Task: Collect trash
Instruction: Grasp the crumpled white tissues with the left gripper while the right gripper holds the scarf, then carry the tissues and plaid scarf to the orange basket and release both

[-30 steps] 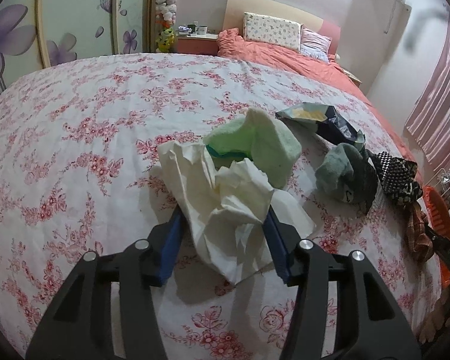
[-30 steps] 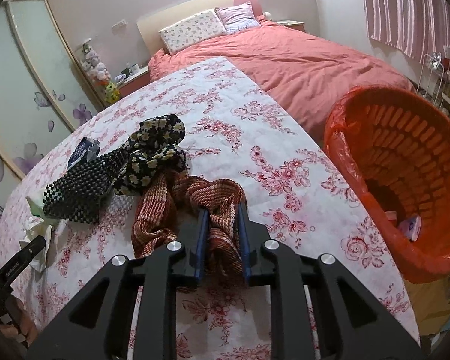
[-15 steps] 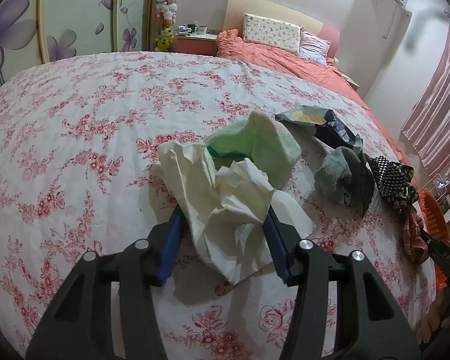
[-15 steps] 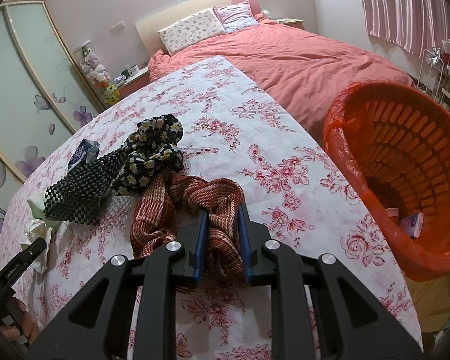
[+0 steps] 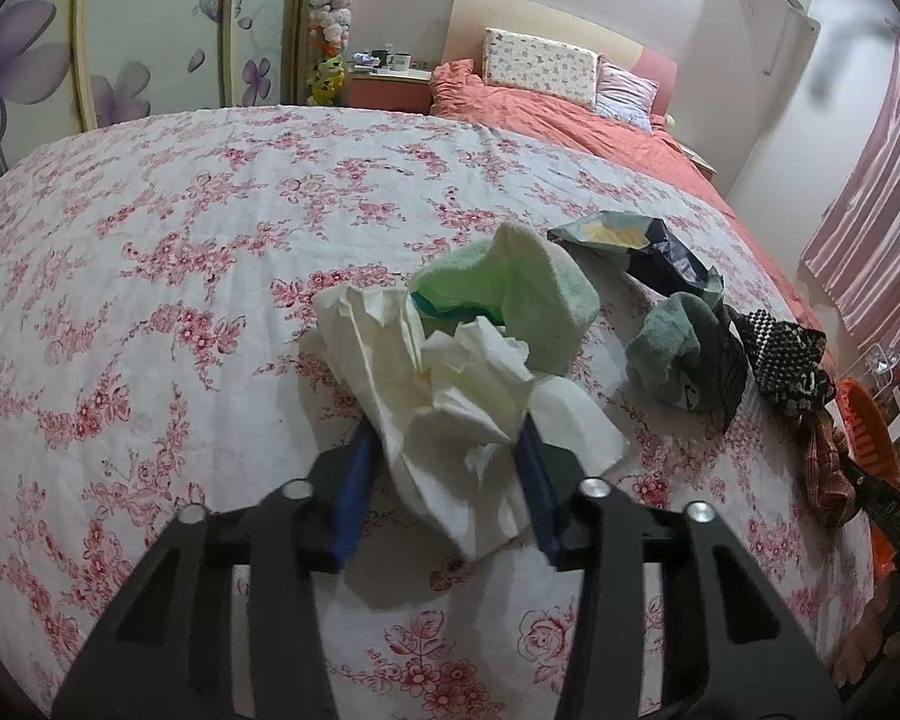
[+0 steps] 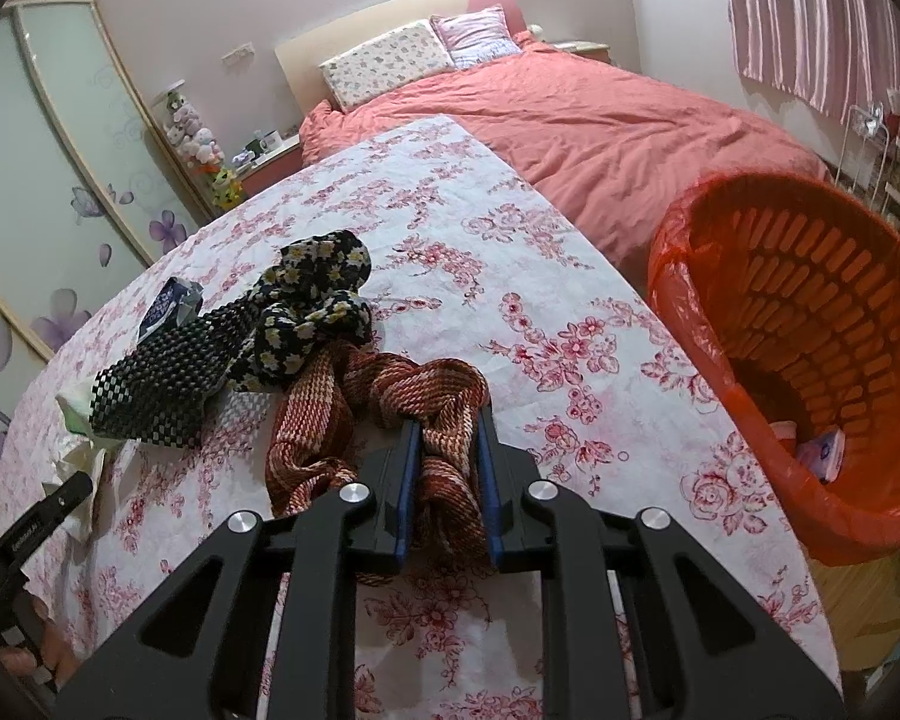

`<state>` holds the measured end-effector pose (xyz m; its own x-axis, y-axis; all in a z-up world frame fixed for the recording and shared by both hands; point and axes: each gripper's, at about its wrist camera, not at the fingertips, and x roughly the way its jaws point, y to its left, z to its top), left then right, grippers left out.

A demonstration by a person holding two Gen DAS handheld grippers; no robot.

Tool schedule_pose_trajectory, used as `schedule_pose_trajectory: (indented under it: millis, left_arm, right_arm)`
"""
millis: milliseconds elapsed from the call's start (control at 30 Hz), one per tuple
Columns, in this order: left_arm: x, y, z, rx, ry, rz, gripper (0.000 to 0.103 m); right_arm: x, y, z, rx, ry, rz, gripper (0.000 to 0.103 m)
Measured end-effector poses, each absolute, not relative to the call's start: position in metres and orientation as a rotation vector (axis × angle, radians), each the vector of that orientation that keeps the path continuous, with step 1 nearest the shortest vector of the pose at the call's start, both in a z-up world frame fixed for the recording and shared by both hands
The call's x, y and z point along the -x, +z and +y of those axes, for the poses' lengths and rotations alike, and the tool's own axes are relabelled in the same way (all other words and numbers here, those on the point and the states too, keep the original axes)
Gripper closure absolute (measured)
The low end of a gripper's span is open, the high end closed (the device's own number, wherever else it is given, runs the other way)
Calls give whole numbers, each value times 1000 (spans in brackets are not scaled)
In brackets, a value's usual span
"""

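White crumpled tissue paper (image 5: pixel 450 402) sits at the centre of the left wrist view on the floral bedspread (image 5: pixel 150 276), between the fingers of the left gripper (image 5: pixel 447 450), whose jaws have just been closing and now press its sides. Just behind it lies a green cloth (image 5: pixel 540 294). Centre-low in the right wrist view, the right gripper (image 6: pixel 447 450) is clamped narrowly on a red woven cloth (image 6: pixel 414 396); an orange basket (image 6: pixel 720 324) stands at the right edge

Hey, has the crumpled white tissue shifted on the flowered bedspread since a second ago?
No. The white tissue sits against the green cloth as before; only the left gripper has just been closing, its blue pads now pressing on it.
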<state>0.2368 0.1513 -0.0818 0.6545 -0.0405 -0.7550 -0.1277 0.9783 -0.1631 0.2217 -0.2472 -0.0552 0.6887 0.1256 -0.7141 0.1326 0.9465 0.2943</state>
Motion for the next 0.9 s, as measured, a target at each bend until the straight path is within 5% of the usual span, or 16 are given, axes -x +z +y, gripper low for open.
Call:
schedule_pose_trajectory:
  millis: [333, 900]
  left_arm:
    - [-222, -65, 138, 132, 21, 810, 81]
    - [-188, -11, 102, 115, -79, 684, 82]
  right_arm:
    - [-204, -34, -246, -361, 42, 760, 90]
    - [-171, 16, -271, -383, 23, 585, 90]
